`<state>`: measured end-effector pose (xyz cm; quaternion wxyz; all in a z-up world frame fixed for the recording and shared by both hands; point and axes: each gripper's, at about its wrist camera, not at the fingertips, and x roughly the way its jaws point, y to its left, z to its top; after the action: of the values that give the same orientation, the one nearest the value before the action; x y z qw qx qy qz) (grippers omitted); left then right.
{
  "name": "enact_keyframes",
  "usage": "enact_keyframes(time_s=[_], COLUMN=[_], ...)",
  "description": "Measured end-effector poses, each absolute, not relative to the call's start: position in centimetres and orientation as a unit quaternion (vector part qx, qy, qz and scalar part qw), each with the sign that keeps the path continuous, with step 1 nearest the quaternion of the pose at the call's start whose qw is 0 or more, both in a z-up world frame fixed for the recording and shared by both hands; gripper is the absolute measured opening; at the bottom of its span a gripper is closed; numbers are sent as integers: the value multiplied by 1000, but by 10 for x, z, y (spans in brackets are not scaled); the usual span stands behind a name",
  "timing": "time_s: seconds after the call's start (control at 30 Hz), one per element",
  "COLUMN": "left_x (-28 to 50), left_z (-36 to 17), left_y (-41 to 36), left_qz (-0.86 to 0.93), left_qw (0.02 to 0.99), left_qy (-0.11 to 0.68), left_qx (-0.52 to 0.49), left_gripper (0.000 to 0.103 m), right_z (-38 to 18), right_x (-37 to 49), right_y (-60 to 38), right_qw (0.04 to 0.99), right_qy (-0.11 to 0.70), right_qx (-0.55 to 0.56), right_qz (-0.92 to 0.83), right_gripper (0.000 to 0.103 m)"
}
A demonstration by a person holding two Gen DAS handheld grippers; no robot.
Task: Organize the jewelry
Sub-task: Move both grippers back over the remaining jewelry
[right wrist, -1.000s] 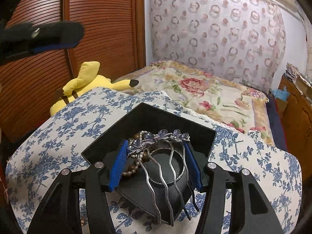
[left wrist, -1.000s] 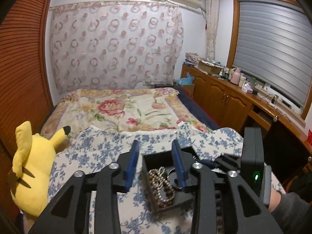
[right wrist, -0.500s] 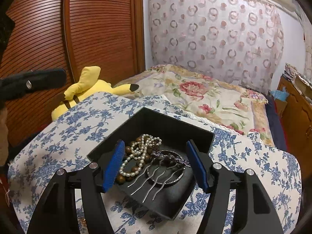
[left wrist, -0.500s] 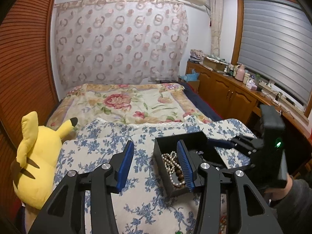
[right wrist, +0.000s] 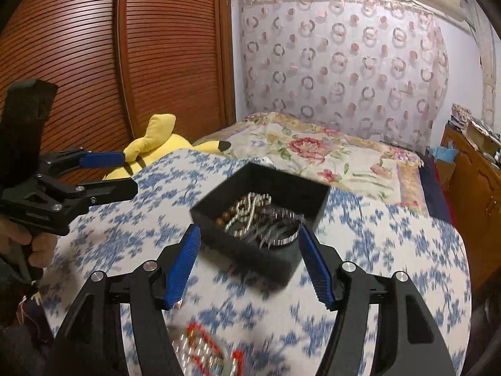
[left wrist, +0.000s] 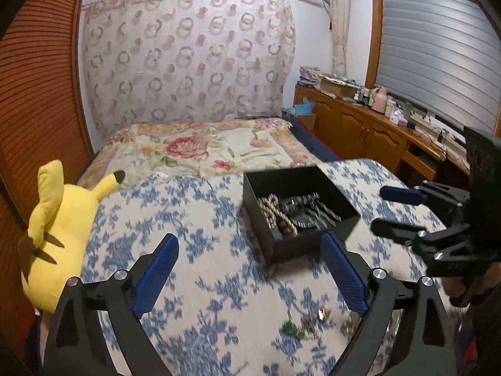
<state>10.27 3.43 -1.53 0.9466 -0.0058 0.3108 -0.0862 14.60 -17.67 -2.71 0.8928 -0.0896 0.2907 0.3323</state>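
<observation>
The box (left wrist: 300,210) already holds beads, a bangle and a comb; small pieces (left wrist: 313,322) lie on the tabletop (left wrist: 194,244). Both the left gripper (left wrist: 250,275) and right gripper (right wrist: 247,263) are apart, empty.

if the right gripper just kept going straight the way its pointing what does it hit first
Most likely the near wall of the black jewelry box, which sits just ahead between the open right gripper fingers. Depth is blurred, so it might instead pass over the rim onto the beads.
</observation>
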Motion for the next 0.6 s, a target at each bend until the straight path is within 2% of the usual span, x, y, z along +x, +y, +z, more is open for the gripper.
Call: enact_keyframes(time_s=[0.5, 0.6], left_x=[69, 68], left_z=[-69, -76], left_y=[16, 12], left_qz=[-123, -135], left_qw=[921, 915], left_qy=[369, 379], left_qx=[-2, -9], left_gripper=[88, 75], right_z=[-72, -82], right_x=[85, 75], right_y=[-211, -212], right_qw=[886, 882], right_qy=[336, 346], right_qx=[-90, -91], right_qz=[307, 307], right_gripper=[67, 67])
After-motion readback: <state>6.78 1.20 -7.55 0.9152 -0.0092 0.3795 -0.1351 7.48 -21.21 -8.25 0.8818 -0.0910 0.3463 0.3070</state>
